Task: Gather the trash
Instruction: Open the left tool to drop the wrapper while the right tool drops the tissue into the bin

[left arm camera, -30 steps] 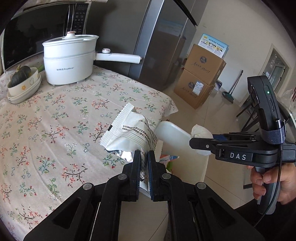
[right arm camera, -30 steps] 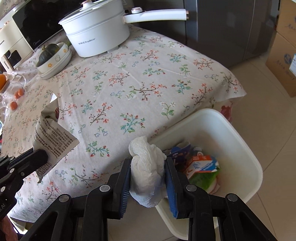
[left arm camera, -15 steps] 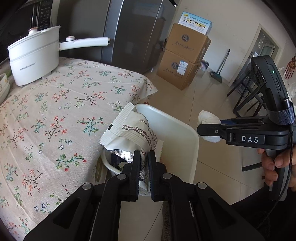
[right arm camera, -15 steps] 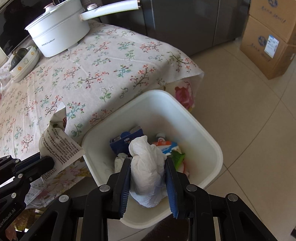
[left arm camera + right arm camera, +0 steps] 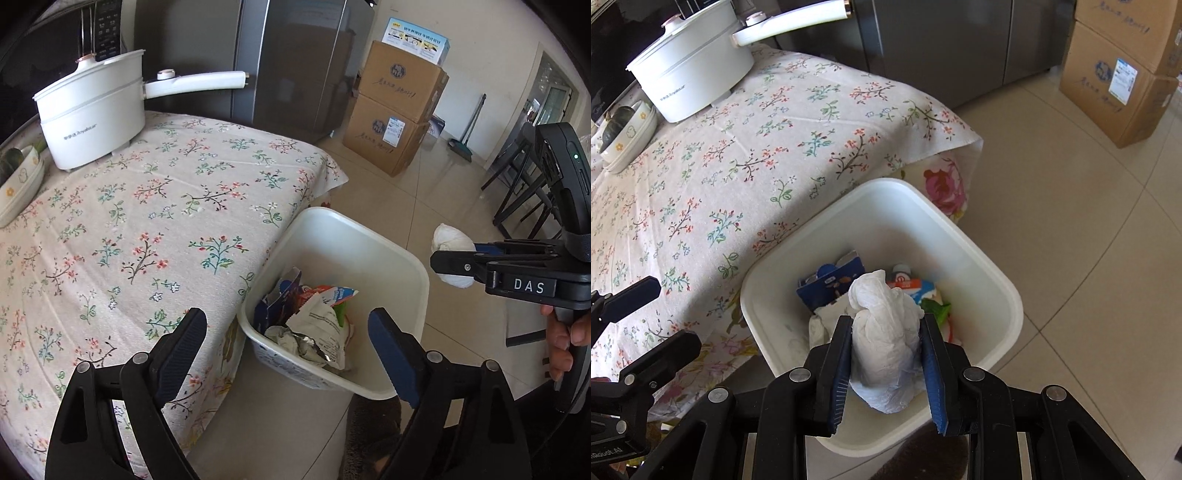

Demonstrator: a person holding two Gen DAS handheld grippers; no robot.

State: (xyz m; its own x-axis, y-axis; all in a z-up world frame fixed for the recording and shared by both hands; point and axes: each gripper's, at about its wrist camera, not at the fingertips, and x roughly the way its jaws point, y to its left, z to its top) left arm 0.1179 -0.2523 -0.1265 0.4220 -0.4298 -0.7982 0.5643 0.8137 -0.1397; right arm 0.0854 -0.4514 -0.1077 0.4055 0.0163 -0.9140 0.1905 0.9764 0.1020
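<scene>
trash fills a white bin (image 5: pixel 402 258) on the floor against the desk (image 5: pixel 155 229) edge: a crumpled silver-lined snack wrapper (image 5: pixel 314 332) atop blue and red packets. left gripper (image 5: pixel 286 354) fingers have just sprung wide apart, empty, above the bin. right gripper (image 5: pixel 886 365) fingers are clamped on a white tissue wad (image 5: pixel 886 332) over the bin.

"das" on the right claw (image 5: pixel 458 264); "royalstar" on the white pot (image 5: pixel 92 114)
</scene>
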